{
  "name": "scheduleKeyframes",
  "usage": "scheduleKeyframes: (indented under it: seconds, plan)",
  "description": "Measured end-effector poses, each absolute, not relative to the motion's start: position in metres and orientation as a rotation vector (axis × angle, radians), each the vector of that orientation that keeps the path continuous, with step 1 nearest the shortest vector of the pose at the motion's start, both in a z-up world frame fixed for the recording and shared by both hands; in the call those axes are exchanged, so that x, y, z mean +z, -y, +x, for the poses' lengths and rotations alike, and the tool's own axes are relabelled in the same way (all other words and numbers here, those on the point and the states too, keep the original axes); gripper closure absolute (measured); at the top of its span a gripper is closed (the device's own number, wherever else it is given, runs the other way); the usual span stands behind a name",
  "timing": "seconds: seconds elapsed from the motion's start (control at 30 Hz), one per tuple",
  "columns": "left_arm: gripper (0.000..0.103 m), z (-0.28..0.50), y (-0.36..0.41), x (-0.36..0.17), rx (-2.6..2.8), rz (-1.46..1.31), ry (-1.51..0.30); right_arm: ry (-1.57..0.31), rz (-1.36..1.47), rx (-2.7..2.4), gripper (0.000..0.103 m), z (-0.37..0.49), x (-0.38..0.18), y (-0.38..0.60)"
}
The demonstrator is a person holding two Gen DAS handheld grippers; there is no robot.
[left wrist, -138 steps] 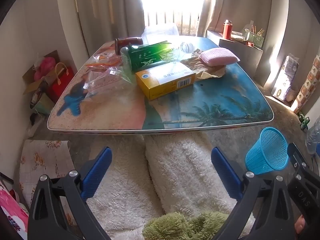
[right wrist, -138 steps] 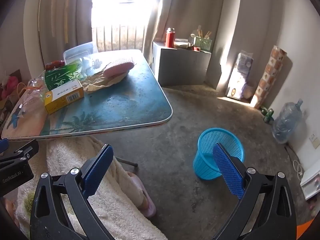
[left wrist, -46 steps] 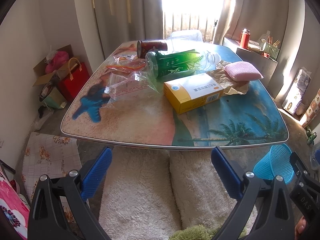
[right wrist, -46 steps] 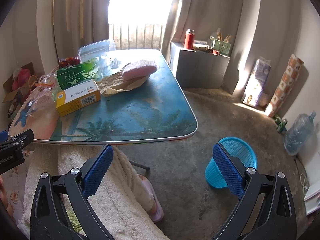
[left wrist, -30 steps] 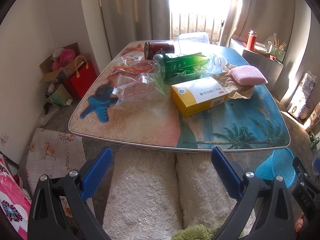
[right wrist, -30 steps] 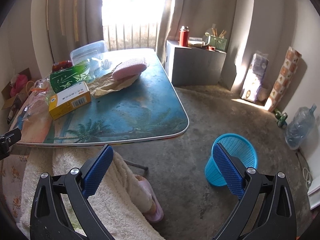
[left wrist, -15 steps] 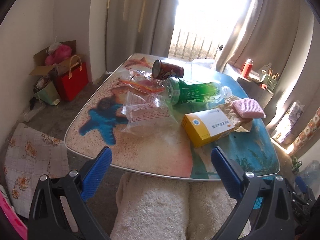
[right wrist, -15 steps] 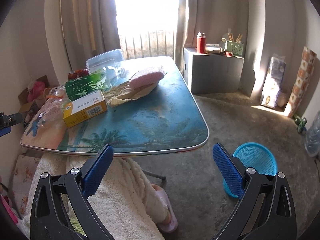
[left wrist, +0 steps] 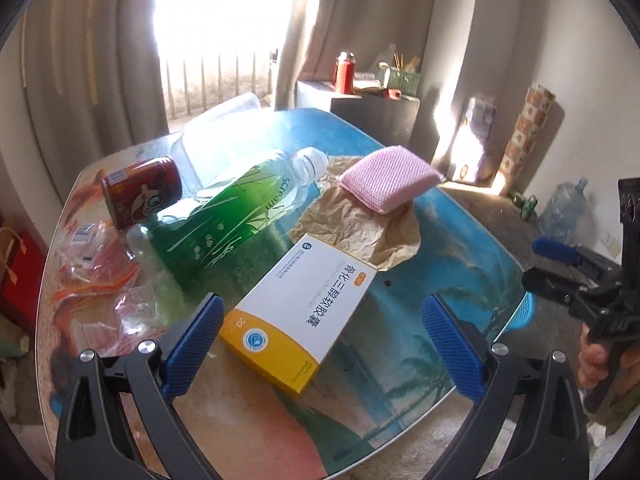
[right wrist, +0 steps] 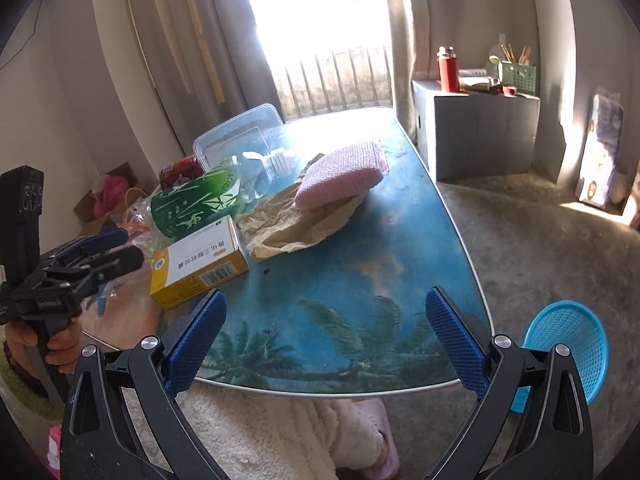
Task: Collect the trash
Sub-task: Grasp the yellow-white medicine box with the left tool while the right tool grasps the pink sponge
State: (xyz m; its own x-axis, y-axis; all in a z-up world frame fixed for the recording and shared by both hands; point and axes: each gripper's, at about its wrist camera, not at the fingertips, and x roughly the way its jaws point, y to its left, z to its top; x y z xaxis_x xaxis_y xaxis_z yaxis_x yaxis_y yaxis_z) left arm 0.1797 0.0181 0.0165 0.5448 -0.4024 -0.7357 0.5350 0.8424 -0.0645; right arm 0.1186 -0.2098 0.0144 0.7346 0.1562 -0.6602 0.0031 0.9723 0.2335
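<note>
Left gripper [left wrist: 320, 340]: jaws spread wide and empty, held over the near part of the bench [left wrist: 420, 280], with the yellow-and-white box lying between its blue fingers [left wrist: 192, 344] in the wrist view, not touched.
Right gripper [right wrist: 326, 342]: jaws wide apart, empty, above the near right edge of the bench, well apart from the trash.
Yellow-and-white box [left wrist: 300, 308]: flat on the bench, nearest item to the left gripper, its far corner at the edge of the brown paper.
Clear plastic wrappers [left wrist: 100, 276]: crumpled at the left of the box, near the left finger.
Brown paper [left wrist: 360, 236]: crumpled, just beyond the box, under the pink sponge.
Green bottle [left wrist: 232, 216]: lying on its side behind the box, cap pointing away.
Pink sponge [left wrist: 390, 184]: resting on the far part of the paper.
Red can [left wrist: 142, 192]: on its side, left of the bottle.
Clear container [right wrist: 240, 136]: at the far end of the bench.
Blue basket [right wrist: 568, 352]: on the floor, right of the bench.
</note>
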Motion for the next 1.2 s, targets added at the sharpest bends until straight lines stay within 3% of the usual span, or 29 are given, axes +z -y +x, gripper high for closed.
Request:
scheduleKeyframes:
  seconds: [0.23, 0.33, 0.43, 0.73, 0.97, 1.2]
  plan:
    - [0.007, 0.232, 0.015, -0.022, -0.649, 0.480, -0.993, -0.798, 0.226, 0.120, 0.007, 0.125, -0.006, 0.202]
    - [0.025, 0.239, 0.018, -0.035, -0.660, 0.550, -1.055, -0.808, 0.232, 0.123, 0.007, 0.121, -0.010, 0.205]
    - [0.027, 0.240, 0.014, -0.033, -0.643, 0.542, -1.074, -0.800, 0.247, 0.117, 0.007, 0.119, -0.008, 0.211]
    - [0.028, 0.207, -0.006, 0.002, -0.546, 0.290, -1.087, -0.736, 0.301, 0.114, 0.007, 0.126, 0.015, 0.232]
    - [0.028, 0.180, -0.029, -0.005, -0.375, -0.026, -1.069, -0.743, 0.642, 0.131, 0.008, 0.200, 0.026, 0.286]
    - [0.031, 0.173, -0.032, -0.016, -0.287, -0.059, -1.005, -0.882, 0.837, 0.123, 0.023, 0.271, -0.013, 0.309]
